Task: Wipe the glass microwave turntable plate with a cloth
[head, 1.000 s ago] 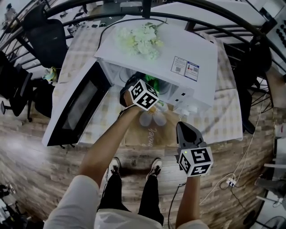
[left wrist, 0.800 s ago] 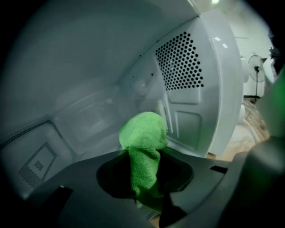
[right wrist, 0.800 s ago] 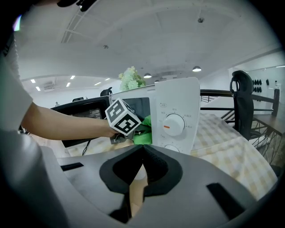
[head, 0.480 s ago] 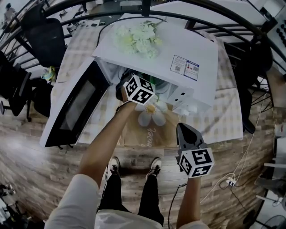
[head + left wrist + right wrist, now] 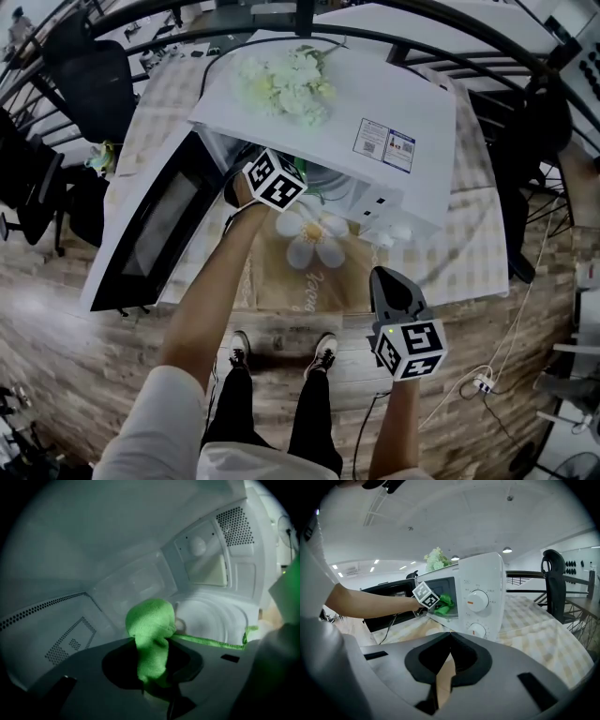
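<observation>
The white microwave stands on the table with its door swung open to the left. My left gripper reaches into the cavity and is shut on a bunched green cloth. The cloth hangs just above the near left rim of the glass turntable plate; I cannot tell if it touches. From the right gripper view the cloth shows in the microwave's mouth over the plate's edge. My right gripper hangs back in front of the table, shut, nothing between its jaws.
White flowers lie on top of the microwave. A checked tablecloth with a daisy mat covers the table. Black chairs stand at the left, railings behind. A cable and plug lie on the wooden floor at the right.
My left gripper has moved up and to the left, deeper into the microwave cavity with the cloth. The right gripper has stayed about where it was.
</observation>
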